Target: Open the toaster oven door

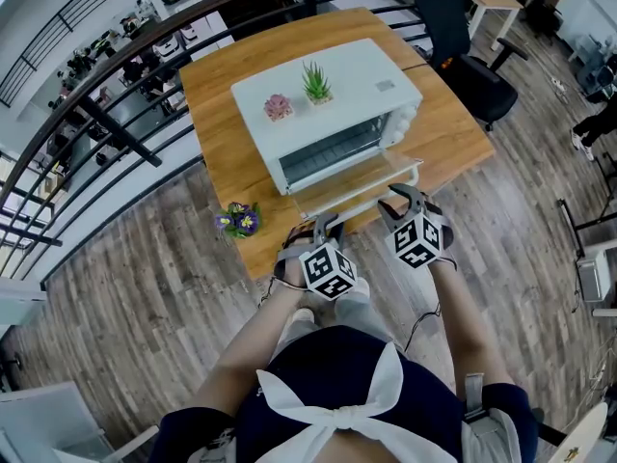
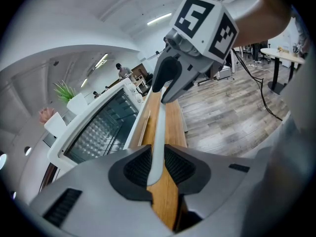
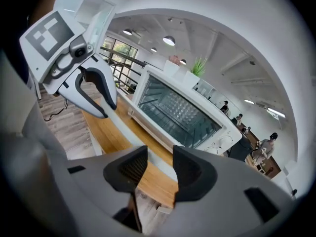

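Down at the front edge of the toaster oven (image 1: 359,73), the left claw (image 2: 157,163) is clenched on the door handle (image 2: 159,127), its ribbed dark pads squeezing that smooth, pale bar from both sides. Further along the same bar, toward the oven's control end, the right claw (image 3: 160,169) is released: the pads stand apart with the handle running between them and daylight on either side.

And the door (image 1: 352,183) is down! It lies near level in front of the oven, a clear pane in a white frame, wood grain showing through it.

Inside the open cavity there's a wire rack (image 1: 333,150) and a dimpled metal back wall, nothing on the rack. On the oven's flat white top sit two little pots, a pink succulent (image 1: 278,106) and a spiky green plant (image 1: 316,83).

From the head view you get the whole wooden table (image 1: 217,85) under the oven, plus a small bunch of purple flowers (image 1: 239,220) on the left claw's side of the oven, at the table's edge. The right gripper view alone picks out round dials (image 3: 228,141) beside the cavity.
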Demonstrator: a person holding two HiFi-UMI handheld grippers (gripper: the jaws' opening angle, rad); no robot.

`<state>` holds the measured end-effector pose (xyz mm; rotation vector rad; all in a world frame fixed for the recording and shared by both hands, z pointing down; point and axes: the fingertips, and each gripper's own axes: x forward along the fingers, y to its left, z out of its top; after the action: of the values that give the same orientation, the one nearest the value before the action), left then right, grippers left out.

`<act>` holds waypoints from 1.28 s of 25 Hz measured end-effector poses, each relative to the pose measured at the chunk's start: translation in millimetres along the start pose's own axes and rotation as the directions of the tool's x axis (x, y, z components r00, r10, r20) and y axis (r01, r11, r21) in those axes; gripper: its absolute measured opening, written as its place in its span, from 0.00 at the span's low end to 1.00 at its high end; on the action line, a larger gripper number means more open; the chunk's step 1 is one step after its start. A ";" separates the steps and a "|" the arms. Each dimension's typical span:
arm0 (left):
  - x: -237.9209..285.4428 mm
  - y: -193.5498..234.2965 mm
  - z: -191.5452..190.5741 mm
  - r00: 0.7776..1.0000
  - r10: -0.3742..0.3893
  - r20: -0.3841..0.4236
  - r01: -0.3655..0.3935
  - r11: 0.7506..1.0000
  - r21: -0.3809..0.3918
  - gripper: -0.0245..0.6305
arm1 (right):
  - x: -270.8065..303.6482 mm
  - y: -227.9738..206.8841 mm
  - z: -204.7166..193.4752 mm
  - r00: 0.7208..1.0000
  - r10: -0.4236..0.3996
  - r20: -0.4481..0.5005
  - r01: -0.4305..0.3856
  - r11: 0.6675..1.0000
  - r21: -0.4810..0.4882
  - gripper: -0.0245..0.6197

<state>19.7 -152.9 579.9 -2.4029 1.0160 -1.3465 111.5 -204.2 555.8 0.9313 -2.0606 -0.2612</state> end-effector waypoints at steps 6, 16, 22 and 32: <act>2.9 -6.0 -2.0 1.000 0.008 -0.002 -0.008 1.000 0.000 0.18 | 1.7 -8.1 16.1 0.999 -0.012 0.029 0.012 1.000 0.004 0.29; 0.8 -9.5 -1.1 1.000 0.015 0.012 -0.015 1.000 0.006 0.18 | 16.3 9.3 27.4 1.000 0.030 0.009 -0.029 0.997 -0.078 0.29; 2.3 -14.8 -3.0 1.000 0.015 0.026 -0.015 1.000 0.018 0.18 | 24.6 12.5 26.0 0.999 0.027 -0.021 -0.030 0.991 -0.130 0.24; 0.5 -21.5 -1.2 0.997 -0.011 0.071 0.012 1.000 -0.026 0.18 | 23.9 16.4 20.3 0.999 0.045 -0.030 -0.048 0.991 -0.128 0.23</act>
<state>28.9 -137.1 591.3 -2.4605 1.0094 -1.2500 78.5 -212.2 565.6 0.8035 -2.0131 -0.3505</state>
